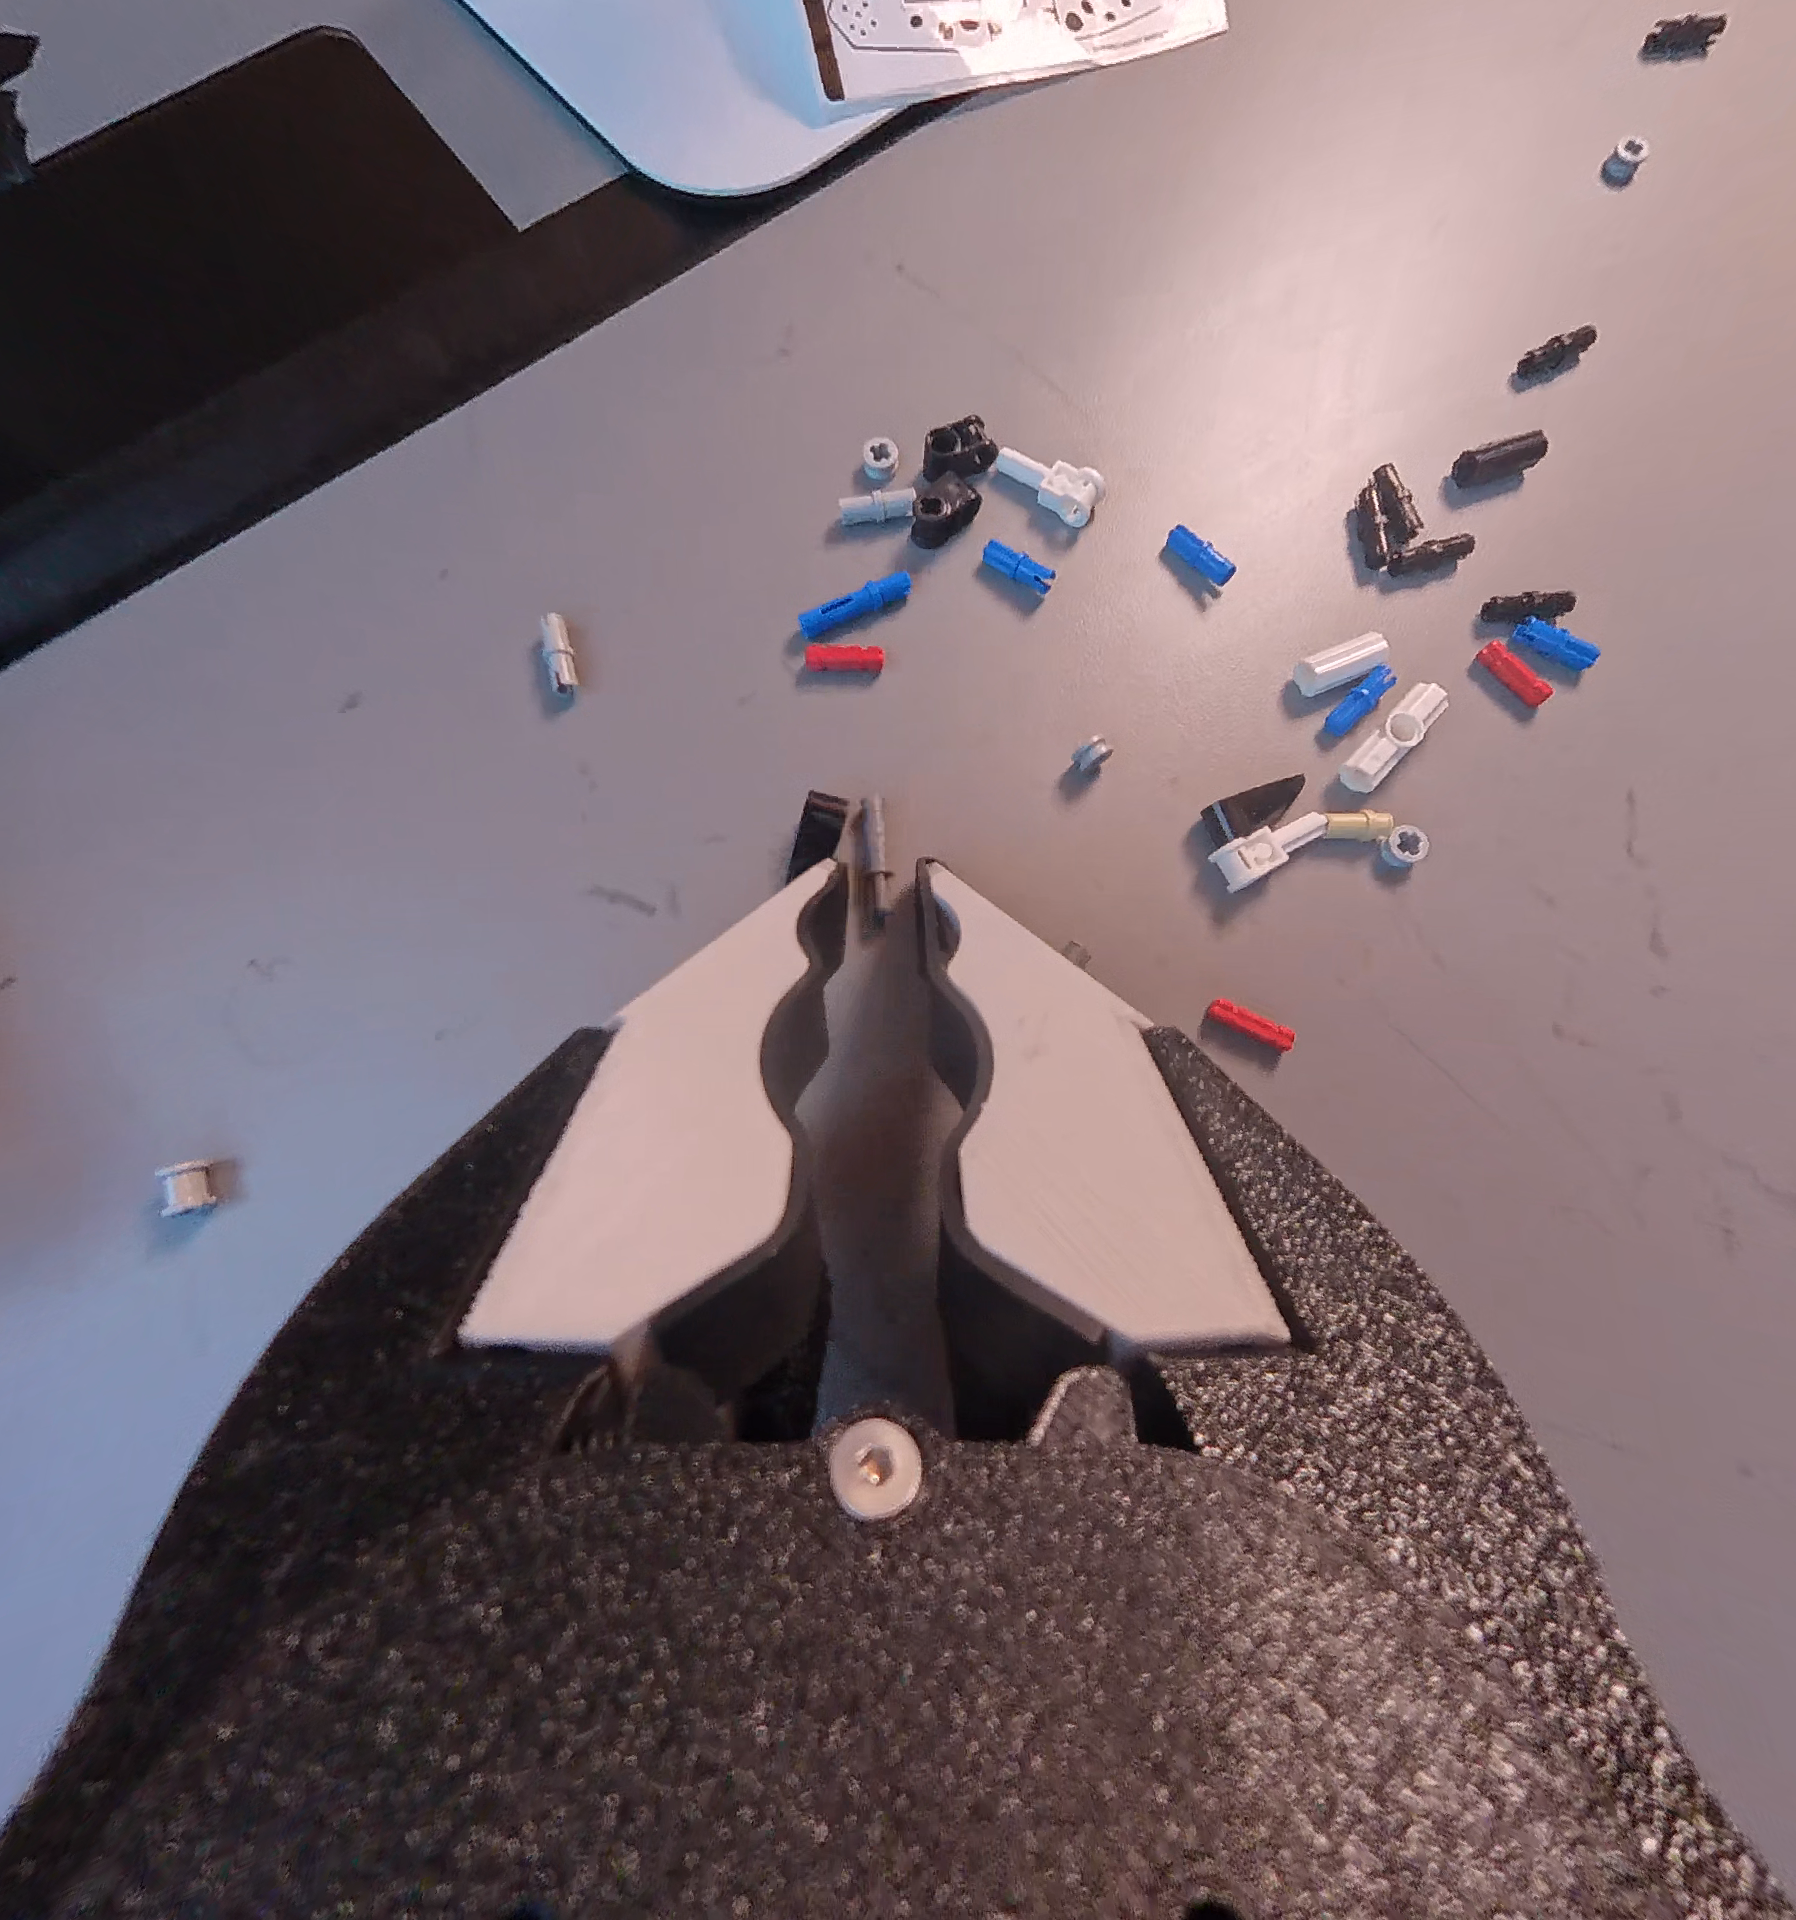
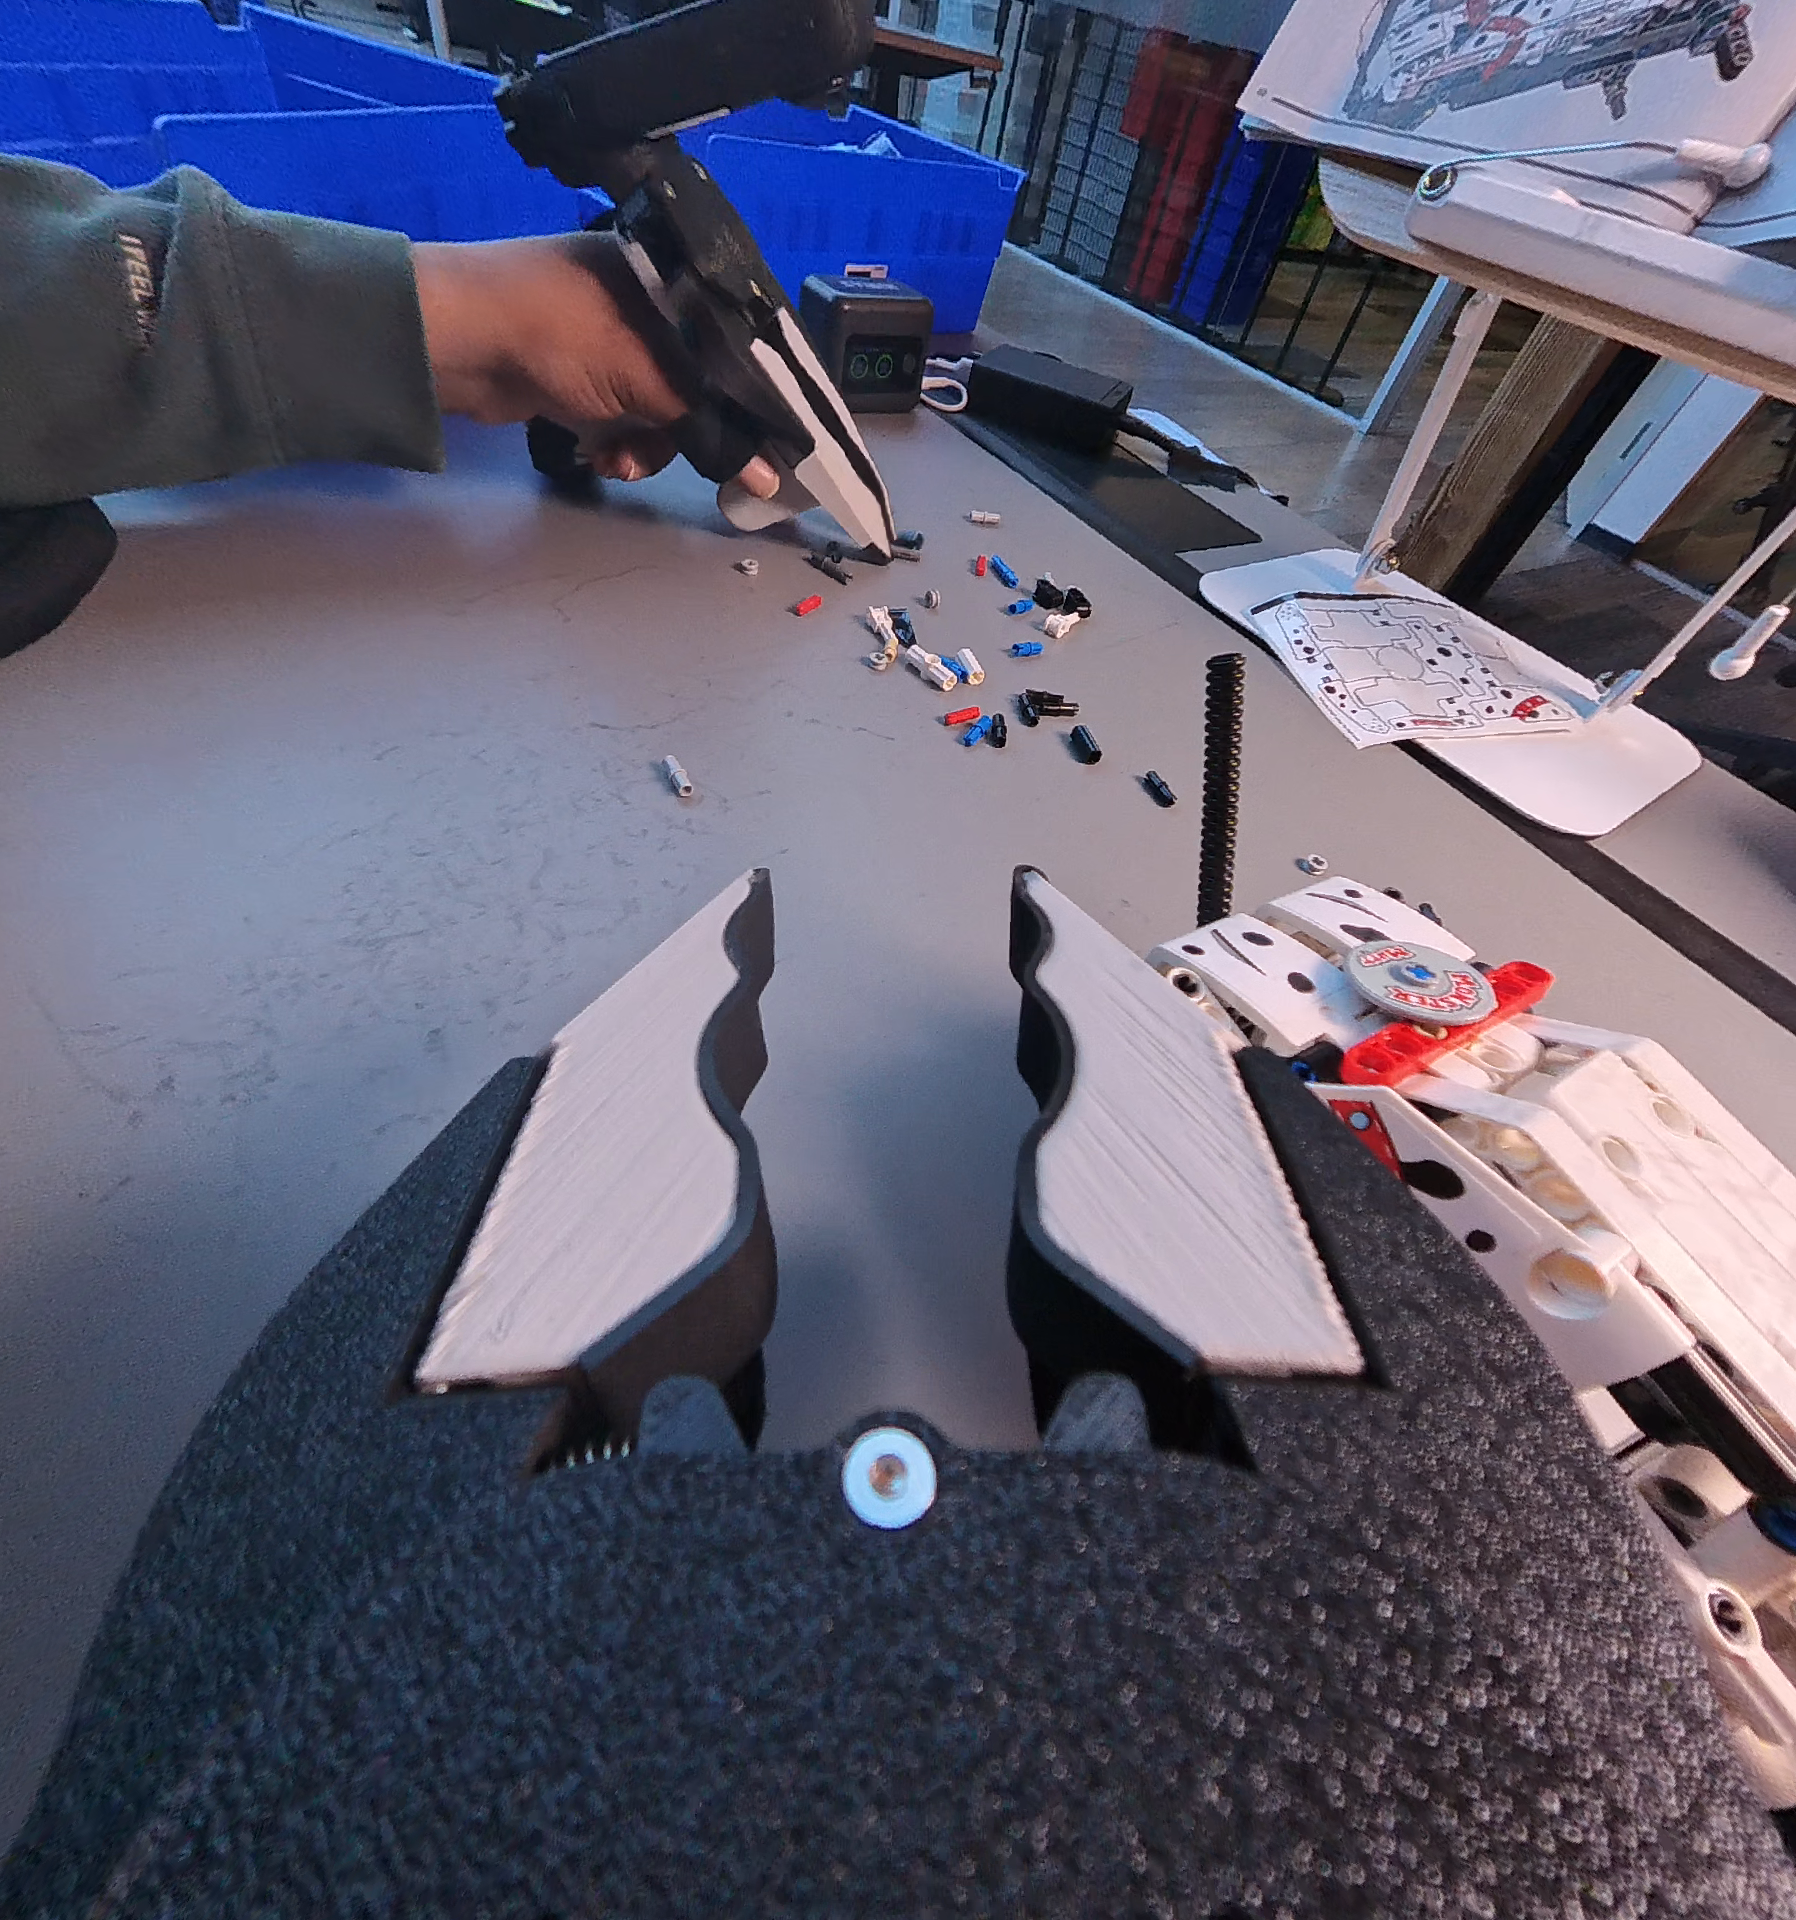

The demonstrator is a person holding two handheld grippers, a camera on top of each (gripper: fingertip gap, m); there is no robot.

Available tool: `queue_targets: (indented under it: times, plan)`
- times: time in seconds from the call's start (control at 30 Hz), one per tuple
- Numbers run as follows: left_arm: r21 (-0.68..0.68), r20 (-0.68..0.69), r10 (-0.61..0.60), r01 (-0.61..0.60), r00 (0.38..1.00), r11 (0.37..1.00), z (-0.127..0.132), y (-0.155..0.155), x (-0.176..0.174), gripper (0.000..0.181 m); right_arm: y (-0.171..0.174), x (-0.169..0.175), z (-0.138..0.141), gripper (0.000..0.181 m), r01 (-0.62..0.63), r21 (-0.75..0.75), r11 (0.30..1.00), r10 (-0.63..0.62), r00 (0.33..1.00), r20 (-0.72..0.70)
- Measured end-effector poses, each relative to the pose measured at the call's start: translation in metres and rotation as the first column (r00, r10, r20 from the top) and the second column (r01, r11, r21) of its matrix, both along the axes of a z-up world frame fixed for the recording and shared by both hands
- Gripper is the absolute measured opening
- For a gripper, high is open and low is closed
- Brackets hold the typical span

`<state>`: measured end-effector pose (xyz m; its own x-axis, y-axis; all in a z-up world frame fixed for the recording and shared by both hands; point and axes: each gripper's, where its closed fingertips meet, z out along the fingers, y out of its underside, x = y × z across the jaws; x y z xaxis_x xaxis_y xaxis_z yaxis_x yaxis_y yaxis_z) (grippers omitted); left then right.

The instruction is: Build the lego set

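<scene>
Step in hand: the left claw (image 1: 878,868) is picking a small grey pin (image 1: 876,847) from the loose parts, so by my reading this is part-fetching, not fitting.
Left claw: its jaws are standing almost together, tips pinching the grey pin's lower end just above the middle of the left wrist view; whether the pin is lifting clear of the tabletop (image 1: 354,883) I cannot tell.
Beside it: a black piece (image 1: 816,826) is lying just left of the tips, touching or nearly so.
Right claw: the right claw (image 2: 889,883) is hanging wide apart and gripping nothing, low in the centre of the right wrist view.
Lego model: the white and red lego model (image 2: 1559,1174) is sitting at the lower right there, just beside the right claw's outer finger.
Loose parts: blue, red, black and white pins (image 1: 1206,556) are lying scattered across the upper right of the left wrist view.
Next move: likely calling for a firm pinch, a clean lift, then carrying the pin towards the model while the right claw steadies it.
Guide: the instruction sheet (image 2: 1403,665) is lying at the right, beyond the model.
</scene>
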<state>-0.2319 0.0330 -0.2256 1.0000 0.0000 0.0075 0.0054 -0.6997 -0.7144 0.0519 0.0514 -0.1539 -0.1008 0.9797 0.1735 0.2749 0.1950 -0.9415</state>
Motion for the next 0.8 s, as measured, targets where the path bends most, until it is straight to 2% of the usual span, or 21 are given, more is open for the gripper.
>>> queue_targets:
  times: [0.2,0.33,0.4,0.47,0.53,0.57,0.67,0.8]
  plan:
    - [0.001,0.015,-0.005,0.005,1.0,1.0,0.0,0.001,-0.001,0.008,-0.001,0.0,-0.001,0.044,-0.002,0.003,1.0,0.002,1.0,0.007]
    - [0.018,-0.022,-0.014,0.014,1.0,1.0,0.003,0.002,-0.002,0.004,0.0,0.0,-0.001,0.044,-0.002,0.0,1.0,0.002,1.0,0.006]
    - [0.111,-0.027,-0.036,0.038,0.999,0.993,0.024,0.006,0.003,0.005,0.0,0.0,-0.001,0.043,0.0,0.0,1.0,0.0,1.0,0.003]
    - [0.245,-0.047,-0.113,0.121,0.992,0.962,0.059,0.007,0.024,0.005,0.0,0.0,0.0,0.043,0.002,0.004,1.0,-0.002,1.0,0.0]
    - [0.318,-0.049,-0.241,0.244,0.969,0.916,0.084,0.0,0.062,0.005,0.001,0.0,0.0,0.043,0.007,0.006,1.0,-0.007,1.0,-0.001]
    - [0.319,-0.033,-0.318,0.312,0.947,0.895,0.087,-0.008,0.086,0.005,0.001,0.0,0.0,0.043,0.009,0.008,1.0,-0.009,1.0,-0.002]
    - [0.225,-0.021,-0.453,0.446,0.891,0.866,0.069,-0.035,0.138,0.005,0.002,0.0,0.0,0.043,0.015,0.014,1.0,-0.015,1.0,-0.003]
    - [0.052,-0.001,-0.495,0.495,0.869,0.868,0.027,-0.065,0.165,0.005,0.002,0.0,-0.001,0.042,0.018,0.015,1.0,-0.018,1.0,0.001]
